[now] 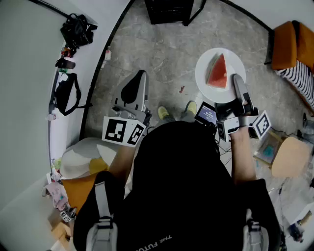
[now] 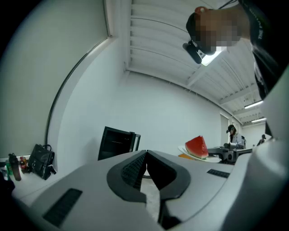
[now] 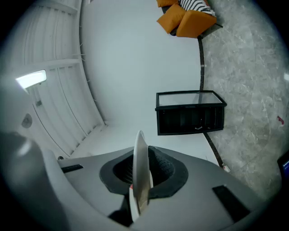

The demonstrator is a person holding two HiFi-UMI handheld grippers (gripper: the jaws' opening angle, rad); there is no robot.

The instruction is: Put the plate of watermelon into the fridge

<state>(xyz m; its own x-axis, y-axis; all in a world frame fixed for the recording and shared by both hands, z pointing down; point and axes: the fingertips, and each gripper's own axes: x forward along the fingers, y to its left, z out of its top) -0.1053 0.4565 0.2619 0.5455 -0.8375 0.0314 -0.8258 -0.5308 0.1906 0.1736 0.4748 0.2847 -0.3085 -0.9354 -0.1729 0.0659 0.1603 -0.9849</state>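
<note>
Right claw [image 1: 237, 81]: clamped on plate [image 1: 208, 61] rim; keep level; watermelon [image 1: 219, 72] unsecured
Left claw [image 1: 140, 77]: closed, empty; free for fridge [image 1: 169, 11] door

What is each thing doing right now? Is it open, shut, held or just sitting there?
left gripper: shut, nothing in it.
right gripper: shut on the plate's rim.
plate: held up over the floor, about level.
watermelon slice: lying on the plate.
fridge: standing on the floor ahead, door looks open.
</note>
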